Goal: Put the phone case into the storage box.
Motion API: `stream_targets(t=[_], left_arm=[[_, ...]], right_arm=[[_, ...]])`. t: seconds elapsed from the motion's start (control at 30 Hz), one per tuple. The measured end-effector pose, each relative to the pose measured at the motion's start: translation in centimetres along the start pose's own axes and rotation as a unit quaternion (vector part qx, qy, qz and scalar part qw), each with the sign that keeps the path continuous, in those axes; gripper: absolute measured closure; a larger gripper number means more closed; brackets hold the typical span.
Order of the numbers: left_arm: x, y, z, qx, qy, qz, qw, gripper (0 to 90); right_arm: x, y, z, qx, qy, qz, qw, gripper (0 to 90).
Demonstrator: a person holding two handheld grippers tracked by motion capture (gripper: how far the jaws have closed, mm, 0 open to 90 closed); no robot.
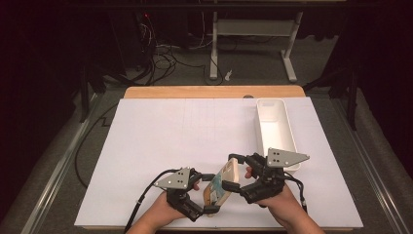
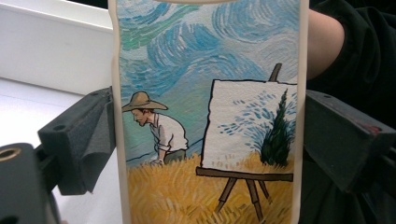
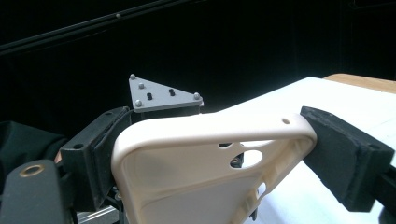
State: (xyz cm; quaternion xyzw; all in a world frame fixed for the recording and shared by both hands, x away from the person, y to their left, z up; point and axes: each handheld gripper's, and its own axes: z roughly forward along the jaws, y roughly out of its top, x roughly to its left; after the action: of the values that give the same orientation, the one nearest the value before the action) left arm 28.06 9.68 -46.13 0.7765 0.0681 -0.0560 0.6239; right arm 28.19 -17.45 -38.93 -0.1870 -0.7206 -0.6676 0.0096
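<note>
Holding a phone case (image 1: 223, 185) between both grippers, you kept it lifted near the front edge of the white table (image 1: 160, 146), roughly at the middle. Your left gripper (image 1: 210, 194) closed on the case's long sides toward its near end, and your right gripper (image 1: 237, 172) closed on its far end. Seen from above, the case ran at a slant from near-left to far-right between your two hands (image 1: 160, 212).

Looking along the left gripper (image 2: 208, 140), both black jaws pressed against the cream-coloured edges of the case (image 2: 210, 116). Its printed back faced the camera: a painted scene of a figure in a straw hat bending in a yellow field, an easel with a canvas showing a dark cypress, and a swirling blue sky above.

Looking along the right gripper (image 3: 210, 144), the jaws clamped the plain cream inner side of the case (image 3: 187, 172) across its width, beside the camera cut-out. Behind it stood the grey three-cornered plate (image 3: 161, 95) of your left gripper.

Farther back on the right of the table lay a long white tray (image 1: 288, 129), well apart from the case.
</note>
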Motion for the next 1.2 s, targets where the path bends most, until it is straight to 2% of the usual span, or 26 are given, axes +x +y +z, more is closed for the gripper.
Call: stream_targets(t=[0.7, 0.87, 1.2], left_arm=[[-0.21, 0.0, 0.38, 0.003, 0.015, -0.002, 0.9999, 9.0], [-0.19, 0.15, 0.53, 0.012, 0.03, -0.014, 0.9994, 0.3], [-0.25, 0.29, 0.45, 0.019, 0.041, -0.013, 0.9989, 0.1]], right_arm=[[0.17, 0.1, 0.18, -0.001, -0.006, 0.0, 1.0, 13.9], [0.21, 0.13, 0.2, -0.001, -0.004, 0.001, 1.0, 13.9], [0.19, 0.2, 0.02, -0.005, -0.014, -0.001, 0.9999, 13.9]])
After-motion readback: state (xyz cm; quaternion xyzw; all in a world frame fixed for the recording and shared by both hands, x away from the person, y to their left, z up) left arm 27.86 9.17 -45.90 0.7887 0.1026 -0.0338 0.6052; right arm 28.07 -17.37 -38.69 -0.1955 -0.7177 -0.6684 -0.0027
